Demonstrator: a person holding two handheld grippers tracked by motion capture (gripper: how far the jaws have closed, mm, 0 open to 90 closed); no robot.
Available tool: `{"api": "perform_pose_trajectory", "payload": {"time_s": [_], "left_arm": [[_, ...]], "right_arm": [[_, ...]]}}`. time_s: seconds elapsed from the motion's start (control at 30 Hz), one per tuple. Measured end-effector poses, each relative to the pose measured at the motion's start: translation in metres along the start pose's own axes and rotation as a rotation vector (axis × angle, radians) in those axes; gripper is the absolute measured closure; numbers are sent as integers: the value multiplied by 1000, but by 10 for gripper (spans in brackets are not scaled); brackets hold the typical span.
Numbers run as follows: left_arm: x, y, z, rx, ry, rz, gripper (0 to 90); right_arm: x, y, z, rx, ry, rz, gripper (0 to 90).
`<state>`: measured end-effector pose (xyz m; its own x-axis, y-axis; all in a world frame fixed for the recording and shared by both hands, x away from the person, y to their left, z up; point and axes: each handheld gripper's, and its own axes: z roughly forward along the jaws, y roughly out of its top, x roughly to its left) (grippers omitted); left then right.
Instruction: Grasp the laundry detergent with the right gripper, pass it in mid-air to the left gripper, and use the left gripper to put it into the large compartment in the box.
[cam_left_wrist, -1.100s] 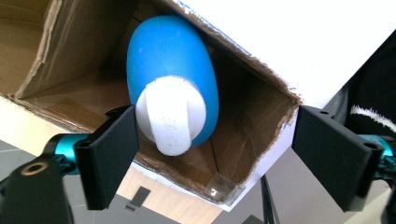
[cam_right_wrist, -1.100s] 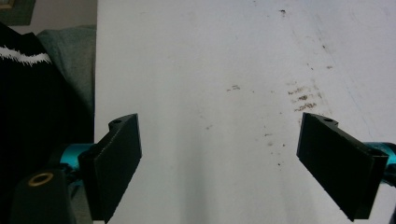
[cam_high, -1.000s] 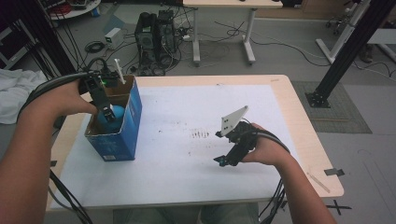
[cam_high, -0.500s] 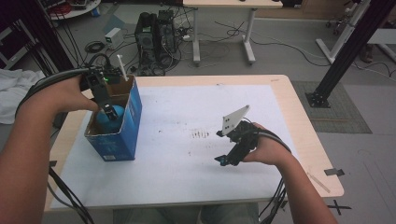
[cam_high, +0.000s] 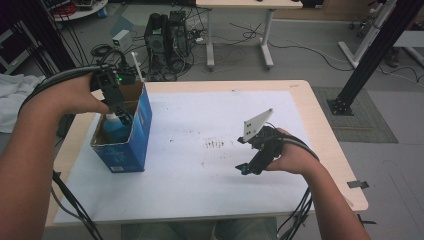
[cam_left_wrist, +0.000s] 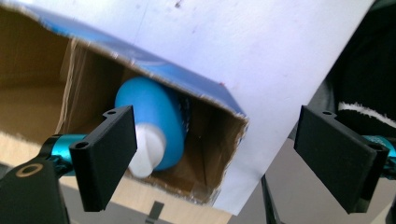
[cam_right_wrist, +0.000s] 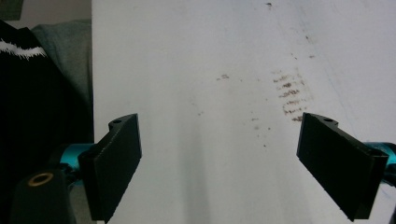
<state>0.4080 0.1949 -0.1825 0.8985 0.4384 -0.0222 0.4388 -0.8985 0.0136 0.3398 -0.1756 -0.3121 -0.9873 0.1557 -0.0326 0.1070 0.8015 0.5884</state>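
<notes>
- The left gripper (cam_high: 119, 111) is hovering over the open top of the blue cardboard box (cam_high: 136, 142), its jaws standing wide apart and gripping nothing; in the left gripper view one jaw is overlapping the white cap (cam_left_wrist: 148, 154) of the blue bottle (cam_left_wrist: 152, 119), while the other is hanging outside the box wall.
- The blue bottle (cam_high: 114, 129) is sitting inside the box, cap toward the opening, leaning close to one inner wall; the box is standing at the left side of the desk (cam_high: 200, 200) on the white sheet (cam_high: 200, 125).
- Apart from the bottle, the box is looking bare, brown cardboard showing on its inside.
- Risk: with one jaw straddling the rim, a downward move is likely snagging the cardboard edge and tipping or dragging the box.
- Risk: closing on the rounded cap alone is inviting a slip, since the bottle is lying tilted and could roll against the wall.
- Risk: the box is light and unheld, so lifting the bottle could be pulling the box up with it.
- The right gripper (cam_high: 248, 169) is resting low over the sheet at the right, jaws spread wide, holding nothing, well apart from the box beside some dark smudges (cam_right_wrist: 289, 95).
</notes>
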Motion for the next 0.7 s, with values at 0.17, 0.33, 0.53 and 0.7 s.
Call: {"api": "perform_pose_trajectory", "payload": {"time_s": [0.17, 0.33, 0.53, 0.7], "left_arm": [[-6, 13, -1, -2, 4, 74, 132], [-13, 26, -1, -6, 9, 135, 132], [-21, 48, 6, 10, 0, 190, 132], [-24, 58, 14, 18, -4, 211, 132]], "right_arm": [[-4, 2, -8, 21, -9, -7, 131], [-8, 6, -16, 48, -9, -10, 131], [-19, 12, -23, 116, 7, -24, 131], [-26, 15, -24, 145, 15, -32, 131]]}}
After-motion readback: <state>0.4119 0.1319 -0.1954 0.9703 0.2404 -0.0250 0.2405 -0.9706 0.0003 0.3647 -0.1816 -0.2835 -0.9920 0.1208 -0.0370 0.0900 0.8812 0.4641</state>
